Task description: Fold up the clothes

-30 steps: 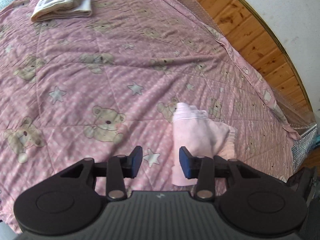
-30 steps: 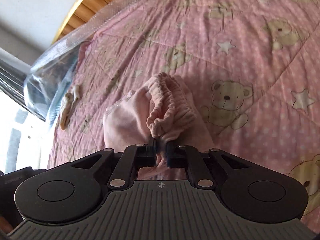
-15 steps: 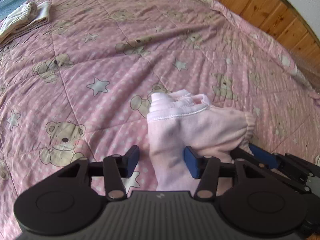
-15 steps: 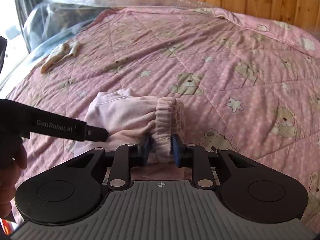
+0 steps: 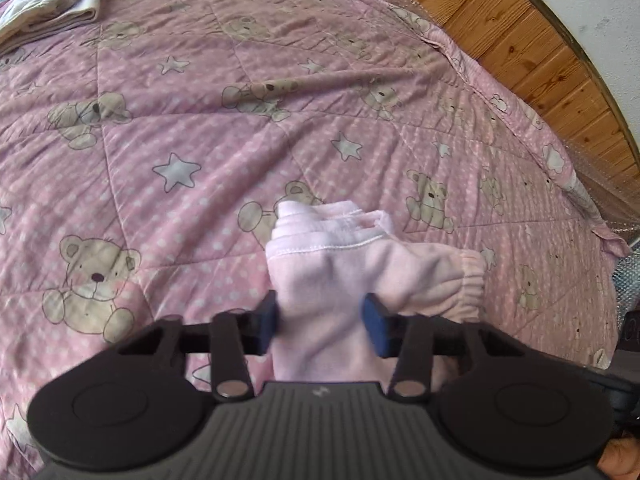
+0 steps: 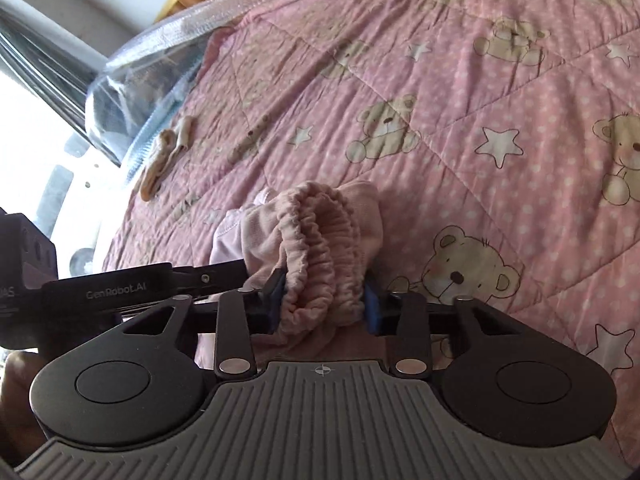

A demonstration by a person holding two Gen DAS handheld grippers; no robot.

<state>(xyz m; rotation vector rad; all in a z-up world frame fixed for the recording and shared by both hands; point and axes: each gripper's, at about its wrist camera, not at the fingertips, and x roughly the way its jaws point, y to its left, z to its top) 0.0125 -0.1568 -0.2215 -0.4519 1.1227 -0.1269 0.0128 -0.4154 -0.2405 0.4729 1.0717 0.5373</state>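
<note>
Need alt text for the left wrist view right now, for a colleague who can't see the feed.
The left gripper is closing its blue pads on a small folded pale pink garment lying on a pink quilt printed with teddy bears and stars. A folded cream garment sits at the far left corner, and a wooden headboard borders the bed's far right.

The pink fleece pants (image 5: 320,280) lie bunched and partly folded on the bed (image 5: 200,140), well in from its edges, the stitched hems (image 5: 320,244) on one side, the gathered elastic waistband (image 6: 320,248) doubled over on the other.
</note>
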